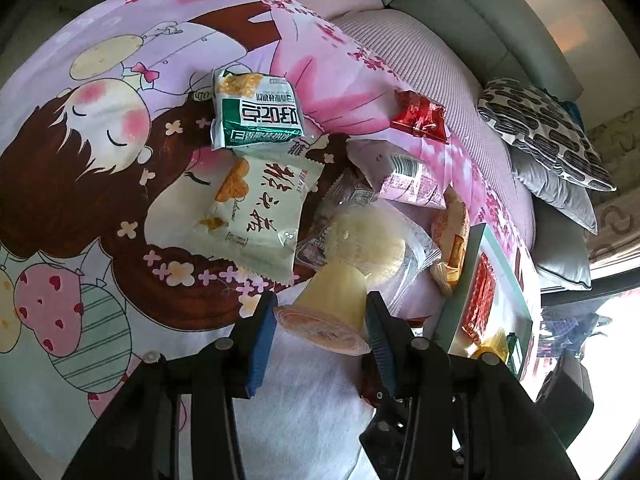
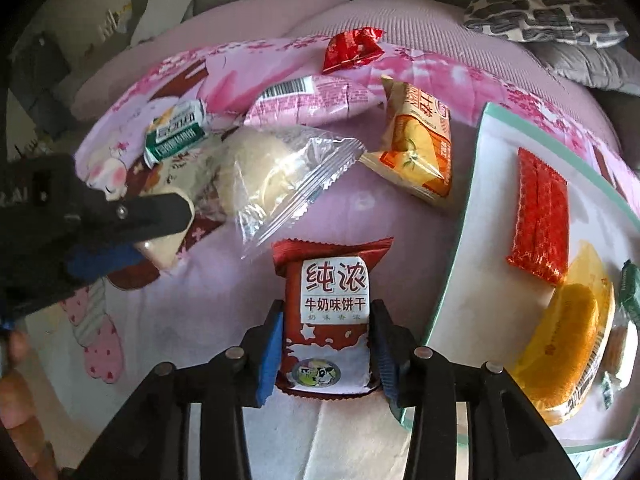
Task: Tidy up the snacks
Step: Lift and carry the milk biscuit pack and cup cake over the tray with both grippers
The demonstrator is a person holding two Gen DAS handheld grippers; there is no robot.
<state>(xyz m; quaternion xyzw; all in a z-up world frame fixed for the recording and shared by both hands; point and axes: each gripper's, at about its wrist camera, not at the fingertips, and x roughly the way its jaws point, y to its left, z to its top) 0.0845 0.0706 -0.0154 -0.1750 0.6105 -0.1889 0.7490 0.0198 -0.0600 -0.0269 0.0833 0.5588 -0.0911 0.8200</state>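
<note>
Nearest my right camera, the right gripper (image 2: 326, 340) has its jaws pressed against both sides of a brown-and-white milk biscuit packet (image 2: 327, 312), just left of the white tray (image 2: 476, 216) that sits on the cartoon bedspread (image 2: 152, 320). Nearest my left camera, the left gripper (image 1: 320, 320) has its jaws snug around a pale jelly cup (image 1: 328, 304), also left of the tray (image 1: 456, 280). In the tray I see a yellow-wrapped cake (image 2: 560, 340) and a red wafer pack (image 2: 540, 216); left of it lie a clear-wrapped bun (image 2: 272, 176), an orange packet (image 2: 416, 148), a green-and-white packet (image 2: 176, 136) and a red foil packet (image 2: 352, 50).
</note>
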